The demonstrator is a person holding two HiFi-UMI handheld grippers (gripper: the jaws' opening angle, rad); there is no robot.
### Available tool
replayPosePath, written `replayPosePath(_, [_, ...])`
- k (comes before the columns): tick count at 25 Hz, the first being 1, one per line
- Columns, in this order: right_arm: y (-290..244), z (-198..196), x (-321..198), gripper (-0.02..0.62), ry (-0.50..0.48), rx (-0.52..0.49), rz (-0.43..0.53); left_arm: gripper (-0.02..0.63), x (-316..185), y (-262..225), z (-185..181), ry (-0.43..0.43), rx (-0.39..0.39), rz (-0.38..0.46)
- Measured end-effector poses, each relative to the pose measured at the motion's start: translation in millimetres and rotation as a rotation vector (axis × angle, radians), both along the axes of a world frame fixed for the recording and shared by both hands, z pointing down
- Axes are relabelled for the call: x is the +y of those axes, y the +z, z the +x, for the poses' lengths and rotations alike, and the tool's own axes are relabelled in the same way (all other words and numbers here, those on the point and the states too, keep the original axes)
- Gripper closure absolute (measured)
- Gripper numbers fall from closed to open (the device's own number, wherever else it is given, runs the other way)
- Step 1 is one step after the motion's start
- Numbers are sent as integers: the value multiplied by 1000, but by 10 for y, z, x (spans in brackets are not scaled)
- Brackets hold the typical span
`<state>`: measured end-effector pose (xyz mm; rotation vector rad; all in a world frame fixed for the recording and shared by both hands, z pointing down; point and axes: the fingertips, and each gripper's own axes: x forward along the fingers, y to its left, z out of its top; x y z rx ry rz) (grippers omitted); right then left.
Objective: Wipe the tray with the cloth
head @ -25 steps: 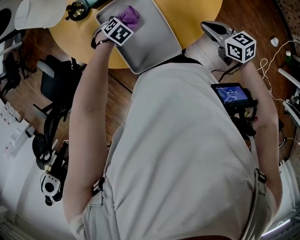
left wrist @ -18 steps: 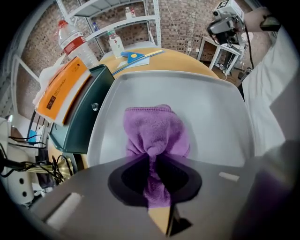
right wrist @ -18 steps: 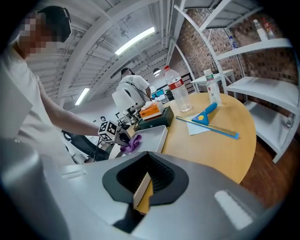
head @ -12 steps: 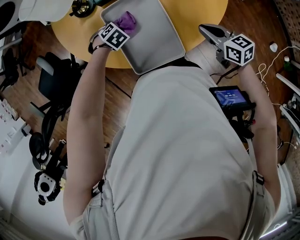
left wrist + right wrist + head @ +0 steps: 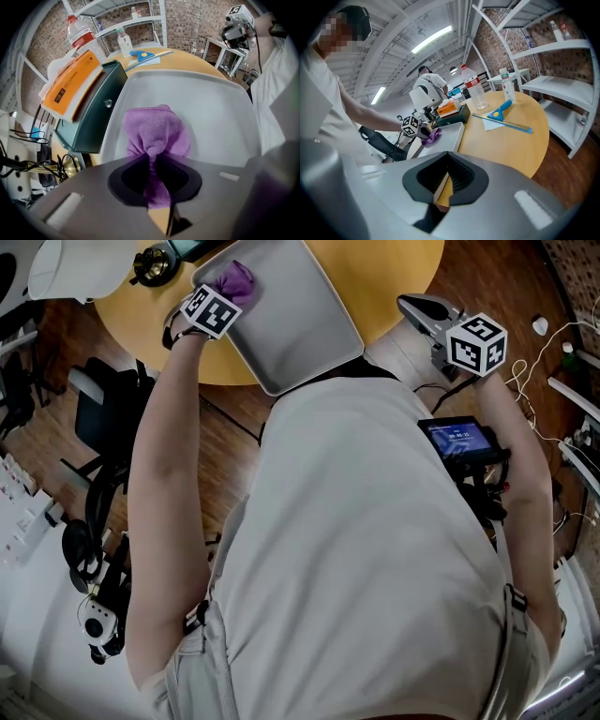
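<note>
Left gripper [image 5: 152, 164] was clenched on the purple cloth [image 5: 157, 131], a fold of it pinched between the jaws and the rest bunched on the tray [image 5: 211, 103] floor, near the tray edge that faces the dark green case [image 5: 89, 112]. Right gripper [image 5: 446, 180] hung well to the right of the tray, jaws closed on nothing.

Assessment of the step in hand: wiping appeared under way at the left side of the tray, with most of its floor still to cover. Recommended practice: keep the pinch firm, hold the gripper upright so the bunched cloth stays flat on the tray floor, and work in overlapping strokes rightward from that edge. The strokes should reach into the corners under the raised rim. The tray looked light enough to slide, so pressure should be moderate. The idle right gripper could brace the tray rim.

Count, left to right of the tray:
- dark green case: one
- orange book [image 5: 70, 86] on it: one
- bottles [image 5: 82, 35] beyond the tray: two
- cloth: one
- tray: one
- blue-handled tool [image 5: 501, 110]: one
- grippers: two
</note>
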<state>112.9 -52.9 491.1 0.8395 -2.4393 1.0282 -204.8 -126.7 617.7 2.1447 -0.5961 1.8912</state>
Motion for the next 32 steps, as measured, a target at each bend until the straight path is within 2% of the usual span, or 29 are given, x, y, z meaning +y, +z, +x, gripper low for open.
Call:
replayPosePath(8, [61, 105, 36, 592, 34, 6, -17, 551, -183, 10, 59, 0, -4, 22])
replayPosePath(14, [47, 141, 32, 592, 46, 3, -17, 551, -312, -16, 377, 55, 1, 26])
replayPosePath(21, [108, 210, 33, 592, 63, 1, -27, 551, -362, -18, 909, 142, 18, 20])
replayPosePath(28, [86, 192, -4, 592, 56, -3, -28, 551, -366, -75, 1261, 168, 41, 7])
replayPosePath(32, [71, 213, -19, 592, 61, 1, -24, 551, -398, -88, 1358, 182, 27, -8])
